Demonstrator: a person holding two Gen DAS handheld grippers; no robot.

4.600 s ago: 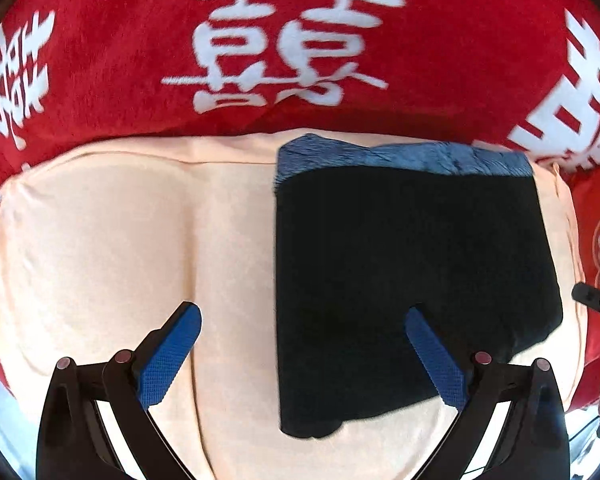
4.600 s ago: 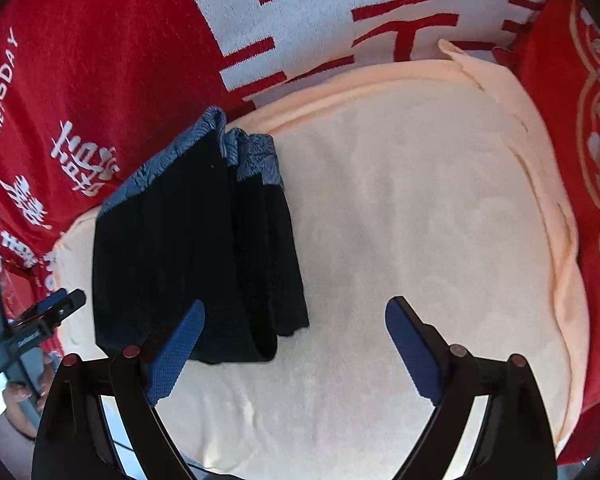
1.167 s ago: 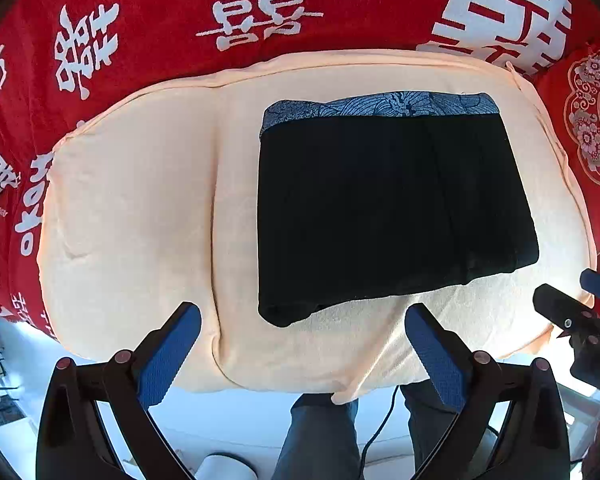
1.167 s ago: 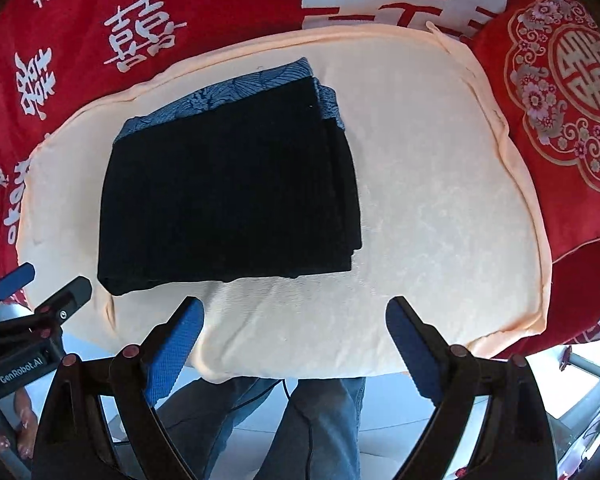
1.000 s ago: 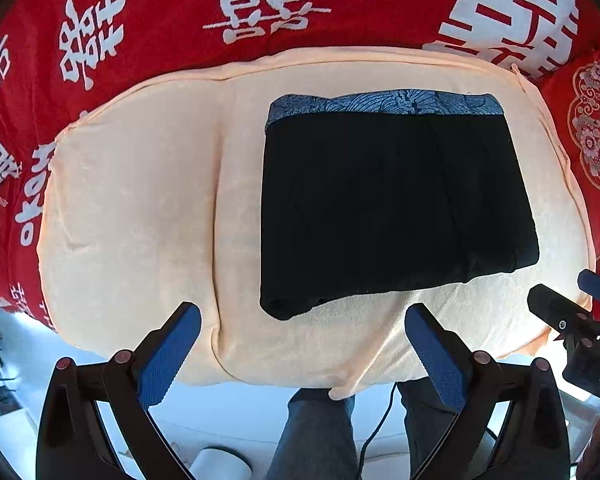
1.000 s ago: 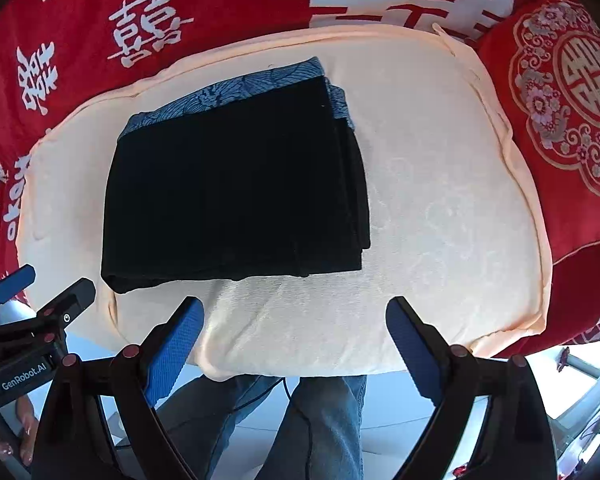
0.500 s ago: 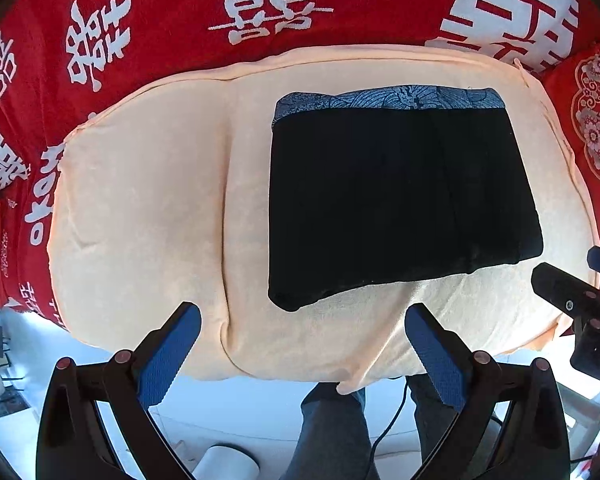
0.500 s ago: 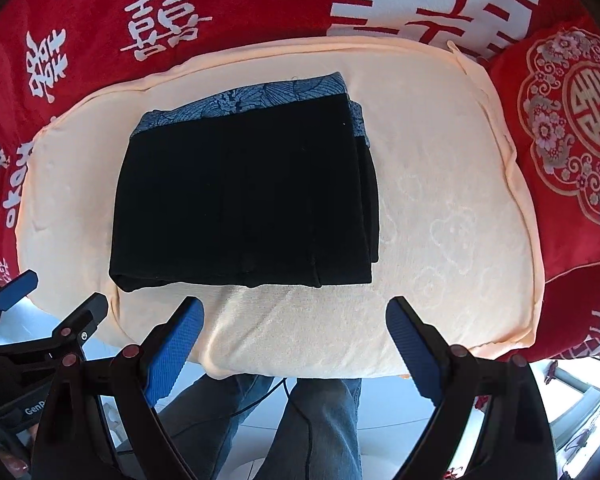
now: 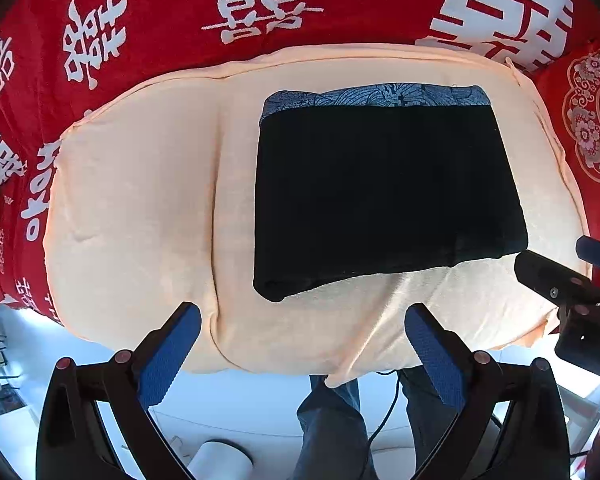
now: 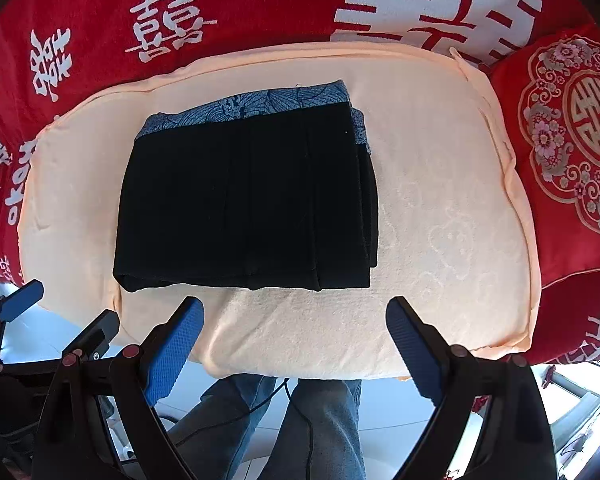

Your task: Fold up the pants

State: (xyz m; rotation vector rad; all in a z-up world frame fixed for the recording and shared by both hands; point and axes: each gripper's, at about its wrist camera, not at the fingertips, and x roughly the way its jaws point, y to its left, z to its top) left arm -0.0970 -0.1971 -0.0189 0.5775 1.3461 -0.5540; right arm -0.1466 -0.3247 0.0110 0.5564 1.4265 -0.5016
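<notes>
The black pants (image 9: 384, 188) lie folded into a flat rectangle on a peach cushion (image 9: 132, 208), with the blue patterned waistband (image 9: 376, 96) along the far edge. They also show in the right wrist view (image 10: 244, 200), on the same cushion (image 10: 440, 220). My left gripper (image 9: 304, 356) is open and empty, held back over the cushion's near edge. My right gripper (image 10: 296, 344) is open and empty, also back from the pants. Neither touches the cloth.
A red blanket with white characters (image 9: 260, 12) lies under and behind the cushion. A red embroidered pillow (image 10: 572, 152) sits at the right. The person's legs in jeans (image 10: 300, 428) stand below the cushion's front edge over a white floor.
Both grippers have drawn back and up from the folded pants, so the whole cushion and the person's legs now show. The pants have not moved.
</notes>
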